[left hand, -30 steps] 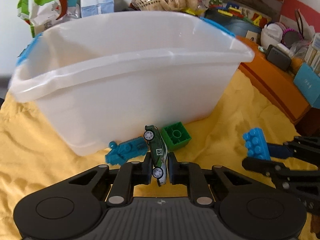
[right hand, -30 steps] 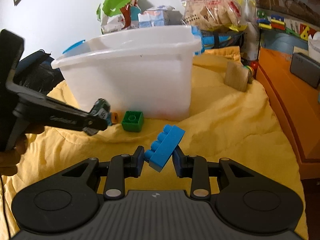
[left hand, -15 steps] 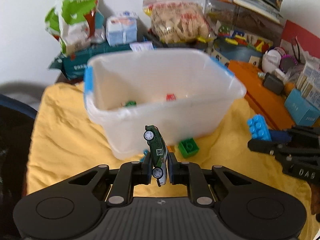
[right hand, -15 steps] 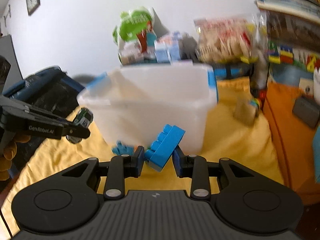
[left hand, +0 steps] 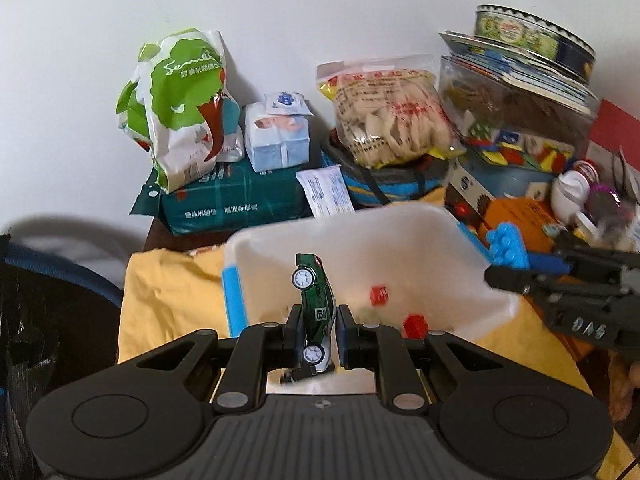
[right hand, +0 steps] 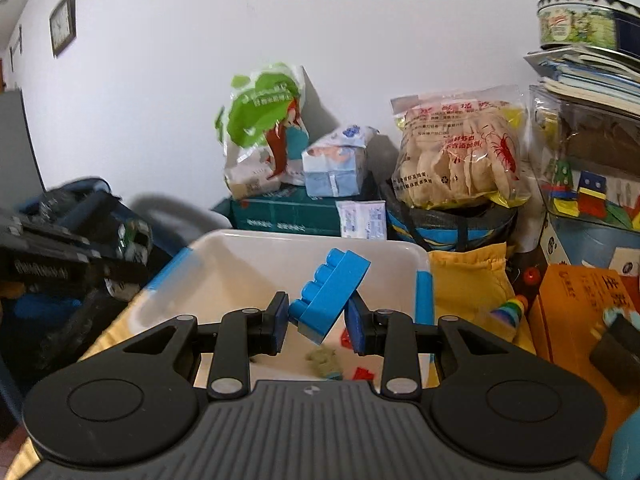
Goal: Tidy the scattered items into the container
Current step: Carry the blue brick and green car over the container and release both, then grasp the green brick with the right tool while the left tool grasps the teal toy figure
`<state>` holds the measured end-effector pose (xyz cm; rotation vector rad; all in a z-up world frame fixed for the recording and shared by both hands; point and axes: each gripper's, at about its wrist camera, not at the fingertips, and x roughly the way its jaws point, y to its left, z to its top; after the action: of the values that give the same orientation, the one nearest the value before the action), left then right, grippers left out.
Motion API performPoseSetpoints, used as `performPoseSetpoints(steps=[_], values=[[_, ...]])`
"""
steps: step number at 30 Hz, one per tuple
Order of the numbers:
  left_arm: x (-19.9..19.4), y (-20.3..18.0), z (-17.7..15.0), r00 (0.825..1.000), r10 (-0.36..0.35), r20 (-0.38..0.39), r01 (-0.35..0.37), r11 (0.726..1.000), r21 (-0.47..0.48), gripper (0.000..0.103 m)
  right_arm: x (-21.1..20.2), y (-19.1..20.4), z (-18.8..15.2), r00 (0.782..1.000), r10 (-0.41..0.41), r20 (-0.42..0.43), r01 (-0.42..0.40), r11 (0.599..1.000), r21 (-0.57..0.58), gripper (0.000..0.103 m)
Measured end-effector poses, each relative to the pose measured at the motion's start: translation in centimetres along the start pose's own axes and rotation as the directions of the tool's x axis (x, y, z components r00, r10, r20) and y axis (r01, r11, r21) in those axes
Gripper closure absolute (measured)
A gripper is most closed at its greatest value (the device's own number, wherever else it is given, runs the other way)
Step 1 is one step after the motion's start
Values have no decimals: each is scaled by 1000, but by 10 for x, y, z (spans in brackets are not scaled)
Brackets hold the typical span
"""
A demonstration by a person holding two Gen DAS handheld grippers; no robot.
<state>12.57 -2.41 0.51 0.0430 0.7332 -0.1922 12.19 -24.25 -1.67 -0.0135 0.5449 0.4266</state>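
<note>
We take the white bin [left hand: 472, 240] as our landmark. Our left gripper [left hand: 316, 332] is clenched on the green toy car [left hand: 314, 300], nose up, above the bin's near-left wall. Our right gripper [right hand: 318, 322] clamps the blue brick [right hand: 330, 286], tilted, over the bin's interior; both of the 2 need only release.

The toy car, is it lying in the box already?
No, the car is clamped upright between the left gripper's jaws, above the box.

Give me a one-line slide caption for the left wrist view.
Left gripper holds green toy car above white bin.
</note>
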Motion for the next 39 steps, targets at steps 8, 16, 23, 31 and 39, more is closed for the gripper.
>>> performPoseSetpoints(steps=[8, 16, 23, 31, 39], values=[[33, -6, 11, 1000, 16, -27, -16, 1000, 0, 75, 30, 2, 3, 998, 6, -69, -9, 999, -53, 69], [41, 0, 6, 997, 48, -61, -49, 999, -9, 46, 35, 9, 4, 997, -7, -79, -3, 993, -122, 39], [-5, 3, -36, 999, -29, 16, 28, 999, 26, 45, -25, 8, -23, 998, 51, 39, -49, 997, -56, 39], [34, -14, -114, 995, -40, -97, 52, 991, 123, 45, -5, 27, -99, 995, 15, -96, -24, 996, -90, 42], [87, -32, -130, 992, -58, -114, 80, 978, 192, 46, 40, 28, -121, 989, -9, -147, -3, 996, -84, 47]])
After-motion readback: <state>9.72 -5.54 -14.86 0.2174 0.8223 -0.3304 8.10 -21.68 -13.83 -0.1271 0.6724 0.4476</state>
